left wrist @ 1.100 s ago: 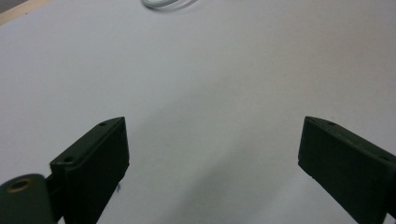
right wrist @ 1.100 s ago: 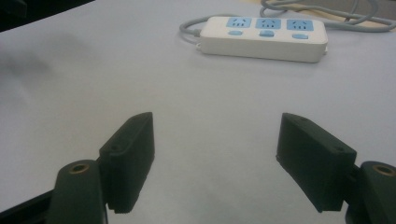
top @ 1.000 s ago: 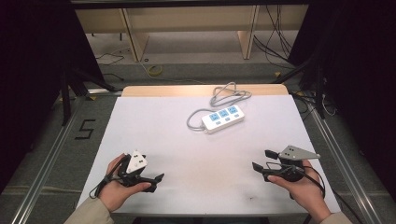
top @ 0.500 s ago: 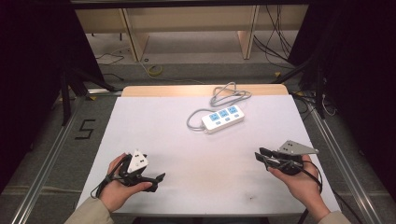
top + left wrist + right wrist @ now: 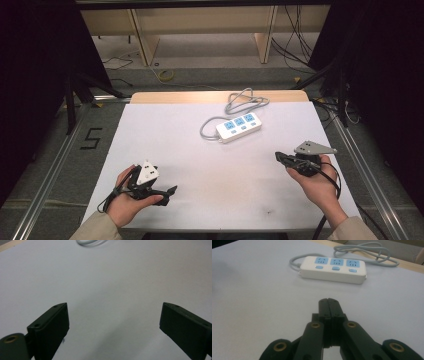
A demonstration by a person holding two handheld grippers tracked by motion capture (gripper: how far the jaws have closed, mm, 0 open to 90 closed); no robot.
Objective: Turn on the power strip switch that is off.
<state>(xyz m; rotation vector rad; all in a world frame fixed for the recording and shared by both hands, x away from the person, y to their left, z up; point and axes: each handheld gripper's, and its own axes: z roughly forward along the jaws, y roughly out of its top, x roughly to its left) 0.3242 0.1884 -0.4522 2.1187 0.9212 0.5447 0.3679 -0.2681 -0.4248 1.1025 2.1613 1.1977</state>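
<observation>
With jaws together and empty, the right gripper seems aimed at the power strip, likely to press a switch, while the left gripper waits open.

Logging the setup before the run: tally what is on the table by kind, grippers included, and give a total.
Power strip, white with blue sockets: 1
Grey cable of the strip: 1
Grippers: 2, the left gripper open, the right gripper shut on nothing
Total: 4
</observation>
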